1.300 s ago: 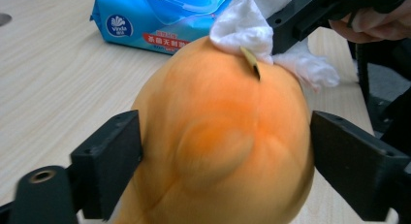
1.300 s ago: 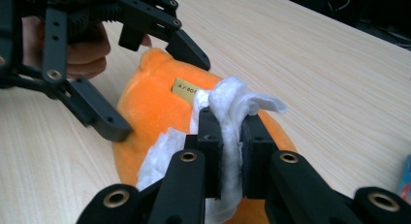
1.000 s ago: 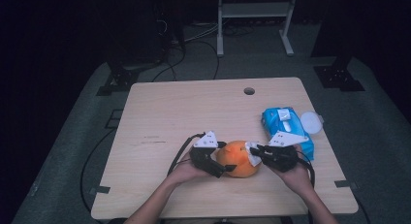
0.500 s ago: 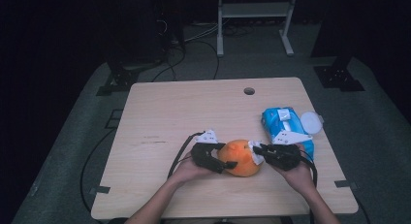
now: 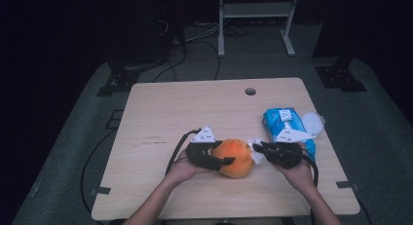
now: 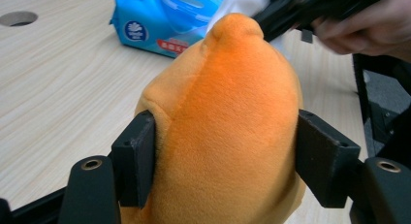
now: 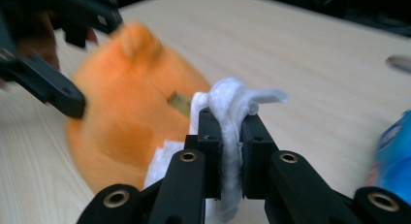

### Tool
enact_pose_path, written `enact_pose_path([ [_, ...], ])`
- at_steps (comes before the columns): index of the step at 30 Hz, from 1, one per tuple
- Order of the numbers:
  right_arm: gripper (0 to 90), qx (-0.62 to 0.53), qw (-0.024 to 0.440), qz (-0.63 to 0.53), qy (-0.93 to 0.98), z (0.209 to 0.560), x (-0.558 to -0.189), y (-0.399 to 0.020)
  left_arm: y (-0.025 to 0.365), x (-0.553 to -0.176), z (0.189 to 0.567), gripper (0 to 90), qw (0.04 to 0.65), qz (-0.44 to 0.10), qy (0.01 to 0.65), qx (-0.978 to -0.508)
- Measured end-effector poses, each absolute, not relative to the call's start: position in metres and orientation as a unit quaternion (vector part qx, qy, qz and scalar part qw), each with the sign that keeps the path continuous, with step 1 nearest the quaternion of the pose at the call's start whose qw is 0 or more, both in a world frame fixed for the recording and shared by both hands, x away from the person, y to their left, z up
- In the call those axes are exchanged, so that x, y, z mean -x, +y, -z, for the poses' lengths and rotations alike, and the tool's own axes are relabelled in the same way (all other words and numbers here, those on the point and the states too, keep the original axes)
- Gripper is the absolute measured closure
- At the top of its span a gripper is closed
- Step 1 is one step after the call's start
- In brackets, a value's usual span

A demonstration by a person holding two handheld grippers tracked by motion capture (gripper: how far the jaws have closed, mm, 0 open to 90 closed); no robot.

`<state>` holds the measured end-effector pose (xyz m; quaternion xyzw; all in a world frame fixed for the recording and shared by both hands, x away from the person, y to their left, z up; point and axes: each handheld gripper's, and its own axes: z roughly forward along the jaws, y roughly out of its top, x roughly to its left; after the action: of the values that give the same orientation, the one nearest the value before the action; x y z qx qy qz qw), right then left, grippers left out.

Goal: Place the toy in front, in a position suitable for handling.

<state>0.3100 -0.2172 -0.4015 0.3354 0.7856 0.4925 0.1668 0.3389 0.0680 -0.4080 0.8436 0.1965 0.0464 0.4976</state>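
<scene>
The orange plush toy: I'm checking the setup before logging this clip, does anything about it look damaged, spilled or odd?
Nothing stands out. The orange plush toy sits intact, squeezed between the left gripper's jaws, while the right gripper pinches a white wipe against it. The blue wipes pack lies flat.

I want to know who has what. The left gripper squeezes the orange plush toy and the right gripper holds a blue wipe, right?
Almost. The wipe is white, not blue, as the right gripper view shows, pinched in the right gripper. The left gripper does squeeze the orange plush toy.
</scene>
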Motion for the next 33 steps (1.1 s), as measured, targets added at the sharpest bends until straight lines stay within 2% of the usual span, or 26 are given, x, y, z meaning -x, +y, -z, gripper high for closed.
enact_pose_path([
  [5, 80.9, -0.301, 0.180, -0.531, 0.772, 0.377, -0.292, -0.210, 0.055, -0.334, 0.407, 29.5, 0.496, -0.062, 0.198, -0.843],
  [8, 80.9, -0.271, 0.187, -0.513, 0.792, 0.380, -0.286, -0.189, 0.047, -0.329, 0.408, 25.4, 0.495, -0.072, 0.198, -0.843],
  [11, 80.9, -0.272, 0.189, -0.504, 0.798, 0.386, -0.289, -0.187, 0.046, -0.328, 0.408, 21.1, 0.490, -0.069, 0.186, -0.849],
  [16, 80.9, -0.286, 0.190, -0.500, 0.795, 0.390, -0.293, -0.196, 0.066, -0.341, 0.409, 16.2, 0.541, -0.044, 0.182, -0.820],
  [20, 80.8, -0.294, 0.185, -0.502, 0.792, 0.392, -0.296, -0.201, 0.065, -0.349, 0.421, 10.7, 0.531, -0.018, 0.210, -0.821],
  [29, 80.6, -0.311, 0.190, -0.491, 0.791, 0.392, -0.298, -0.217, 0.059, -0.339, 0.422, 16.5, 0.534, 0.001, 0.151, -0.832],
  [31, 80.6, -0.312, 0.189, -0.492, 0.790, 0.393, -0.300, -0.221, 0.057, -0.341, 0.424, 14.5, 0.537, -0.008, 0.161, -0.828],
  [32, 80.5, -0.315, 0.185, -0.494, 0.789, 0.393, -0.300, -0.222, 0.053, -0.343, 0.426, 6.8, 0.526, -0.008, 0.175, -0.833],
  [33, 80.5, -0.315, 0.185, -0.494, 0.789, 0.393, -0.300, -0.222, 0.050, -0.344, 0.428, 6.8, 0.515, -0.006, 0.181, -0.838],
])
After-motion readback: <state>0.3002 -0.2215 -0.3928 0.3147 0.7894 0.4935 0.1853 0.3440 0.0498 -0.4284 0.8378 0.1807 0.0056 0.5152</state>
